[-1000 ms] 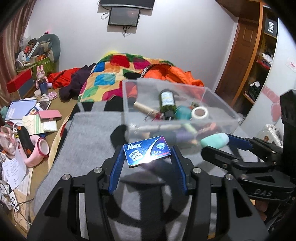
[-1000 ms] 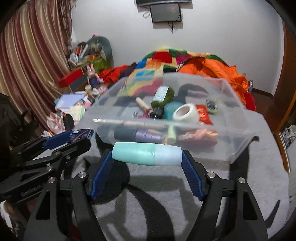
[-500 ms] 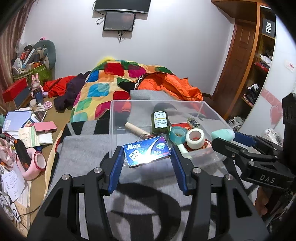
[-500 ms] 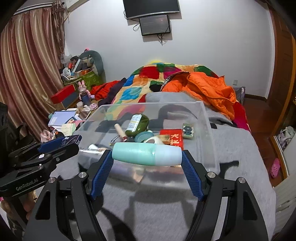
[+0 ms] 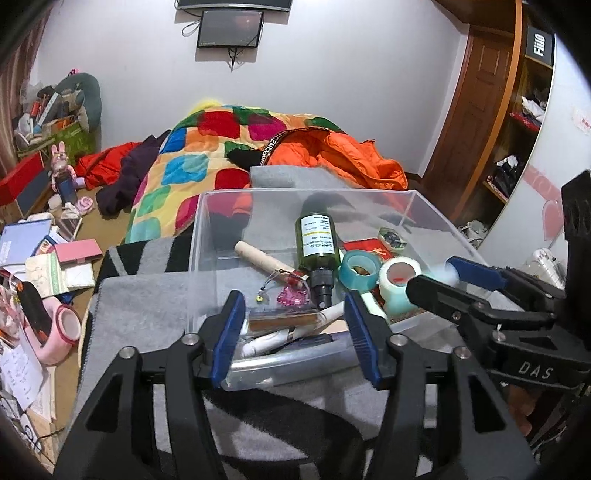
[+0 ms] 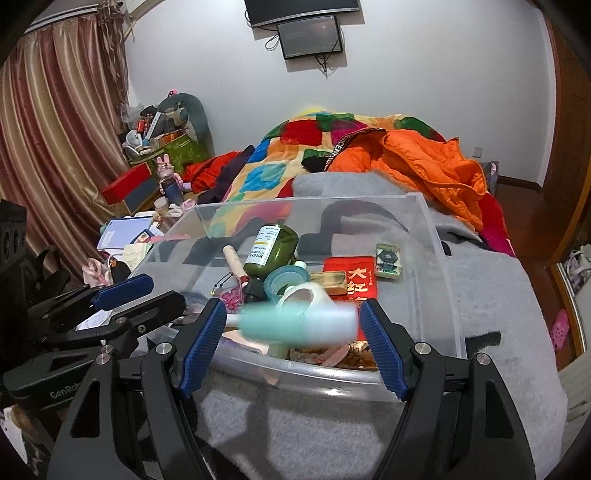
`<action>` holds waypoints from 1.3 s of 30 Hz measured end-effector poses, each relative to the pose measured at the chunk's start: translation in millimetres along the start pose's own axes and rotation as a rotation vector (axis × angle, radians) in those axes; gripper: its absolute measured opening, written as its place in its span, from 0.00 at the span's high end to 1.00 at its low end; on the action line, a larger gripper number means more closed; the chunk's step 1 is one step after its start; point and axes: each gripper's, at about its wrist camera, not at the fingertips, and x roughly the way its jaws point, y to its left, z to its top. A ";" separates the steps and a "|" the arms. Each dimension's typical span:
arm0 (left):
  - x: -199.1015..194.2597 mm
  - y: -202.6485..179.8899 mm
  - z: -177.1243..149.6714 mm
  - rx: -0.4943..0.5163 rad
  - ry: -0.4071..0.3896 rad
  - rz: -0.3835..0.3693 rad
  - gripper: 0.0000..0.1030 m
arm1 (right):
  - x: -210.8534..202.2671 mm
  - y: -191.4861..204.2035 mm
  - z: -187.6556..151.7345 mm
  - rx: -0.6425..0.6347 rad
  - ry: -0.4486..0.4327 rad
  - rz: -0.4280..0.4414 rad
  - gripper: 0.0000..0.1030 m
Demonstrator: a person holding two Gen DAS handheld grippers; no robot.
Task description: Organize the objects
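I face a white wall with a dark screen mounted high on it, cables hanging below. Under the screen lies my bed, covered by a patchwork quilt of bright squares, an orange padded jacket crumpled on it to the right and a grey blanket spread nearer me. Left of the bed, striped pink-brown curtains hang to the floor, where papers, boxes and a red case pile up. Right of the bed stands a brown wooden door beside open shelves.
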 end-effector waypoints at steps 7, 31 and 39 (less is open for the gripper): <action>-7.7 -2.7 -0.5 -0.010 -0.008 -0.015 0.41 | -11.4 -1.3 -2.4 0.004 -0.010 0.003 0.30; -74.9 -29.1 -29.2 0.026 -0.128 0.020 0.09 | -83.3 -2.0 -35.7 -0.050 -0.128 -0.039 0.15; -82.0 -41.8 -42.6 0.037 -0.132 0.026 0.08 | -91.5 -4.9 -46.7 -0.051 -0.119 -0.035 0.15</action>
